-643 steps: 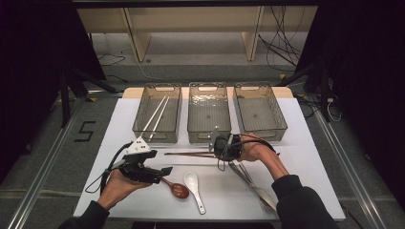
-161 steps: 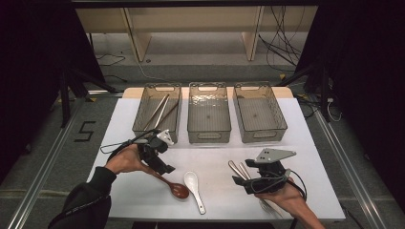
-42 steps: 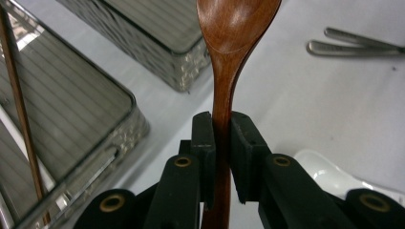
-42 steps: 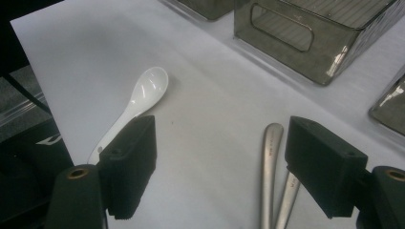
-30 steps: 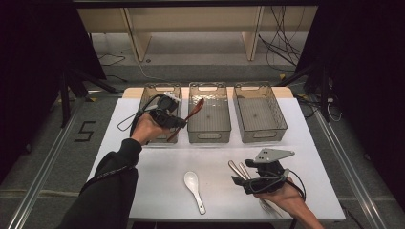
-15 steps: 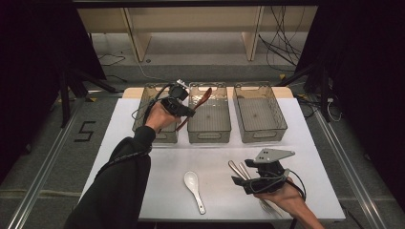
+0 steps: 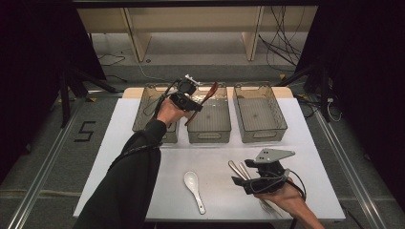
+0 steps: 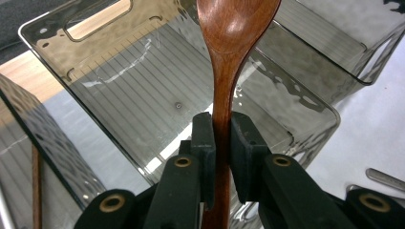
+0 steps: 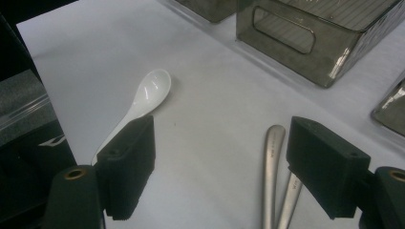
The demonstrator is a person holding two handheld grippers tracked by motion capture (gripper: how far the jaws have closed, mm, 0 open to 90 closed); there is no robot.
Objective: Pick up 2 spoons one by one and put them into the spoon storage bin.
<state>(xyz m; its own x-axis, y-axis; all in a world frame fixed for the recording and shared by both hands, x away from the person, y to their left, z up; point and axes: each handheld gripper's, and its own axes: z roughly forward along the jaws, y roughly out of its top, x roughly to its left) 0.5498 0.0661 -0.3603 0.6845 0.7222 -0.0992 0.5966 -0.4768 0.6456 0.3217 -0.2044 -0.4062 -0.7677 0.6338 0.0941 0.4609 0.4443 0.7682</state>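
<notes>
A brown wooden spoon [image 7: 210, 91] hangs tilted over the near left corner of the middle smoky bin [image 7: 208, 138]. My left gripper [image 7: 198, 106] is shut on its handle. In the left gripper view the spoon [image 8: 229, 47] runs up between the pads, bowl away from me, above the bin's empty ribbed floor [image 8: 133, 90]. Near the table's front right, my right gripper [image 7: 237, 181] rests open in the person's hand. Nothing sits between its jaws in the right gripper view [image 9: 219, 157]. A white ceramic spoon [image 7: 193, 183] [image 9: 150, 93] lies to its left.
Two metal utensil handles [image 7: 239, 169] [image 9: 272, 162] lie on the white table under the right gripper. The left bin [image 7: 143, 112] holds a thin brown stick [image 8: 36, 186]. The right bin [image 7: 260, 114] looks empty. Dark floor and cables surround the table.
The left hand has carried the wooden spoon to the right, from over the left bin to the middle bin. The right gripper has stayed put.
</notes>
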